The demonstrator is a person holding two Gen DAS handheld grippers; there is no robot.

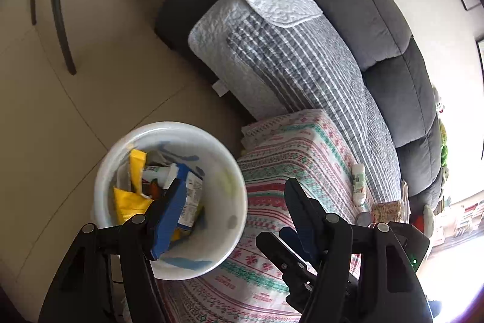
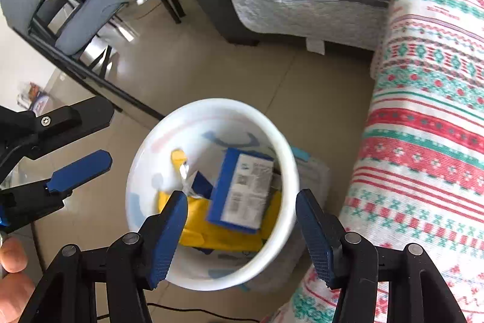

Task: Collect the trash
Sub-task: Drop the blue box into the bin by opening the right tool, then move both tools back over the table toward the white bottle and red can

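White bin (image 2: 211, 117) on floor beside patterned blanket (image 2: 423, 141), trash inside blurred, blue box (image 2: 242, 189), yellow wrappers (image 1: 130, 202), left gripper (image 1: 234, 186) and right gripper (image 2: 242, 199) both spread apart, nothing held, small bottle (image 1: 358, 180) on sofa (image 1: 378, 29) near blanket's edge.

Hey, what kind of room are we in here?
Most likely a home living room. A grey sofa draped with a striped quilt stands on a tiled floor, with a white trash bin beside it and chairs farther off.

Both wrist views angled down — sharing bin (image 1: 233, 235)
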